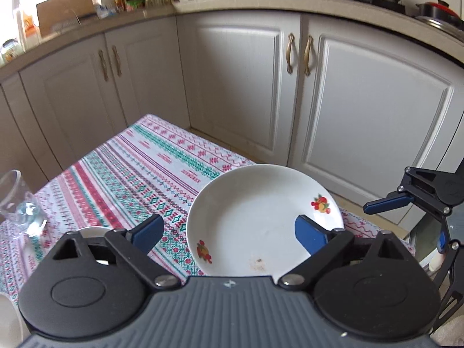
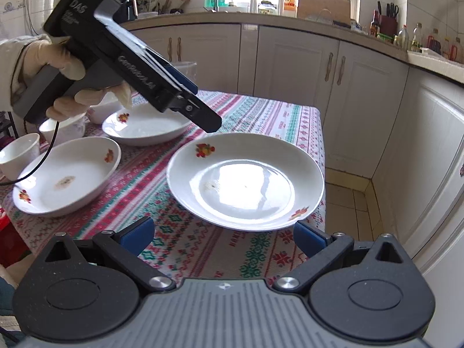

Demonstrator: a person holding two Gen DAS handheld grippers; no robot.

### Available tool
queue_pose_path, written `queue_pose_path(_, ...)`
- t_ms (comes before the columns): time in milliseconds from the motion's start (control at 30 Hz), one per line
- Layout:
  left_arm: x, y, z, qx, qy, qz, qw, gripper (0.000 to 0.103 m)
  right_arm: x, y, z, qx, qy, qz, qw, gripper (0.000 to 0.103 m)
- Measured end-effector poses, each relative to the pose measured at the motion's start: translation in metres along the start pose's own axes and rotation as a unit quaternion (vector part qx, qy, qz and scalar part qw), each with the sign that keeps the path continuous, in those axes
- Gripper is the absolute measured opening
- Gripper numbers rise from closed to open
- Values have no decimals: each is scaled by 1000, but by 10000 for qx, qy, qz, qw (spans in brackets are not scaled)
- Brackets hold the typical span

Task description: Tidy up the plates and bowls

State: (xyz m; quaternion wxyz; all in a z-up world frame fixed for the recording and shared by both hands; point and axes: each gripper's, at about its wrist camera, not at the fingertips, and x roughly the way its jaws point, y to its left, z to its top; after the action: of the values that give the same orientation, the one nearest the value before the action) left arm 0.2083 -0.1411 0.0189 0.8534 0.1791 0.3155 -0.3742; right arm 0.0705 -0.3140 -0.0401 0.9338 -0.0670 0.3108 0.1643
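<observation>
Left wrist: left gripper jaws apart, nothing clamped, white plate on patterned tablecloth at lower centre, glass at left edge | Right wrist: right gripper jaws apart and empty, plate at centre, two more plates and bowls at left, gloved hand upper left.

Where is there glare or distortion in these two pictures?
Right wrist view: window light glares on the nearest plate and the window itself is blown out. Left wrist view: the fisheye bends the countertop into a curve, and the drinking glass at the left edge looks soft.
</observation>
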Motion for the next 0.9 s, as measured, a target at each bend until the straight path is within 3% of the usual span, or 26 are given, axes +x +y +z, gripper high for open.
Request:
queue_pose_path(133,-35,-11,-20,-31,6,83,10000,97,-14,15,1,-174,-137,7,9998,103)
queue_pose_path(300,-68,-8,-51,-711,-38,6,9975,100,-26,35,2,-309,-299,101,9990,103)
queue_pose_path(633,-109,-11,-122,-1354,-174,699,9882,100,-27,72,-9,-532,-233,422,9974,103)
queue_pose_path(900,-121,-23,-155,-1293,-57,1120,9852,100,-7,95,-28,-633,133,787,9948,103)
